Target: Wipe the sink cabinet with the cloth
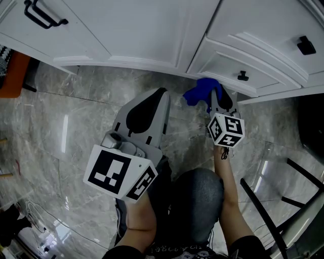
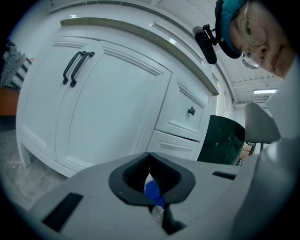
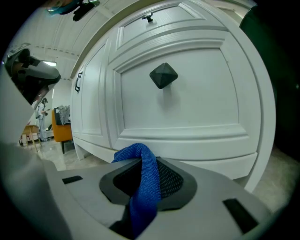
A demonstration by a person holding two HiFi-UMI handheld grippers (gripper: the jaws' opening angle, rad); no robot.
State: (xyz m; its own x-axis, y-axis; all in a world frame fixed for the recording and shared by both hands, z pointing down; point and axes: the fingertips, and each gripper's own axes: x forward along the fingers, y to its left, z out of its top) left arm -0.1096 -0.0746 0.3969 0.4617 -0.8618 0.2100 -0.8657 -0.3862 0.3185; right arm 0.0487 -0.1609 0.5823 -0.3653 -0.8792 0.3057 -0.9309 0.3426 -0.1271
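Note:
The white sink cabinet [image 1: 152, 30] fills the top of the head view, with black door handles [image 1: 43, 15] and drawer knobs [image 1: 243, 77]. My right gripper [image 1: 216, 93] is shut on a blue cloth [image 1: 201, 90] just below the lower drawer [image 1: 228, 63]. In the right gripper view the cloth [image 3: 146, 185] hangs out between the jaws of the right gripper [image 3: 150, 161], close to a drawer front [image 3: 187, 112] with a black knob [image 3: 163, 75]. My left gripper [image 1: 161, 92] is held to the cloth's left, jaws together and holding nothing. In its own view the left gripper [image 2: 150, 161] faces the cabinet doors [image 2: 108, 108]; a blue sliver shows through the slit.
Grey marble floor [image 1: 76, 111] runs under the cabinet. A black chair frame [image 1: 283, 202] stands at the lower right, an orange seat [image 1: 12, 76] at the far left. A dark green object [image 2: 222, 140] sits beside the cabinet's right end. The person's knee [image 1: 197, 202] is below the grippers.

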